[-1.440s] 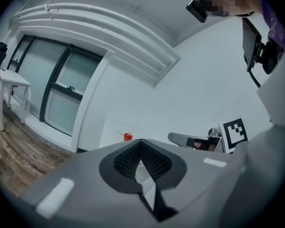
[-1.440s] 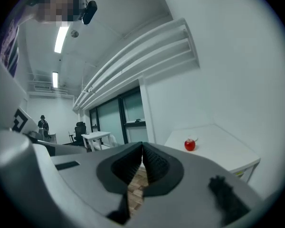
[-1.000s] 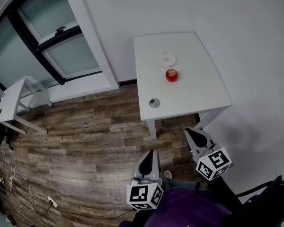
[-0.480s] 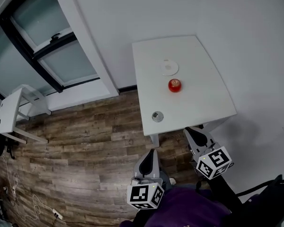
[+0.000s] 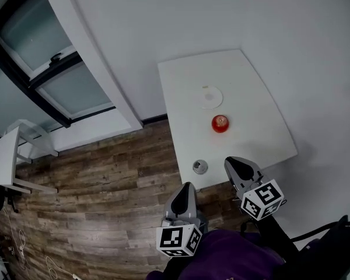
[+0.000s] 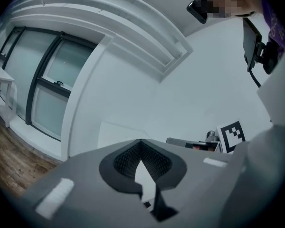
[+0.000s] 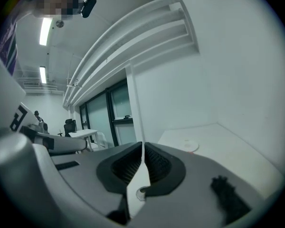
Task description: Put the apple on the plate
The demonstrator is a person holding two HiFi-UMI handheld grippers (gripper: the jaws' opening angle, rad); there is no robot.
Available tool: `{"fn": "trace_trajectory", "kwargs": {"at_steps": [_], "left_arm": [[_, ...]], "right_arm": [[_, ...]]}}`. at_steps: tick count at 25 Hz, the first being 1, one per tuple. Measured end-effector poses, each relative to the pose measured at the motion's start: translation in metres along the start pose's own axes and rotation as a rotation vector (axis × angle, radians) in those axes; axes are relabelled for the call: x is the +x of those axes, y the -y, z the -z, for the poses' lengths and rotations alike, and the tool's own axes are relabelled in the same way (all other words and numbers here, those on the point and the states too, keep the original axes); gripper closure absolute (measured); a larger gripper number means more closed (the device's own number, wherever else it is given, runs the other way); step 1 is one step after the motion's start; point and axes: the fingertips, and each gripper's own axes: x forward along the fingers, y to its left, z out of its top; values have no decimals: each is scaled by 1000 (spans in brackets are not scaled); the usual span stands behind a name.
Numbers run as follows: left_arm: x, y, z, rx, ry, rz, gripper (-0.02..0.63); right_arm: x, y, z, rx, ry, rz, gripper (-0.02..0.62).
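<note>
Jaws closed and empty on both the left gripper [image 5: 186,186] and right gripper [image 5: 229,161], whose own bulk all but hides the apple [image 5: 220,123], which sits on the white table [image 5: 262,127] near the plate [image 5: 209,97] without touching it, with a small grey disc [image 5: 199,167] nearer the grippers.

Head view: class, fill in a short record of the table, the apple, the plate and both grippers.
table: white
apple: red, on the table, off the plate
plate: white, empty, beyond the apple
small grey round thing: near the table's front edge
left gripper: jaws together, empty
right gripper: jaws together, empty
</note>
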Motion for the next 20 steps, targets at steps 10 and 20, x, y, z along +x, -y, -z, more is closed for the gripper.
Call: {"fn": "trace_trajectory", "kwargs": {"at_steps": [10, 20], "left_arm": [[60, -41, -19, 5, -37, 58, 600], [96, -70, -32, 1, -51, 99, 600]], "right_arm": [[59, 43, -4, 35, -12, 121, 528], [90, 67, -4, 25, -52, 200, 522]]}}
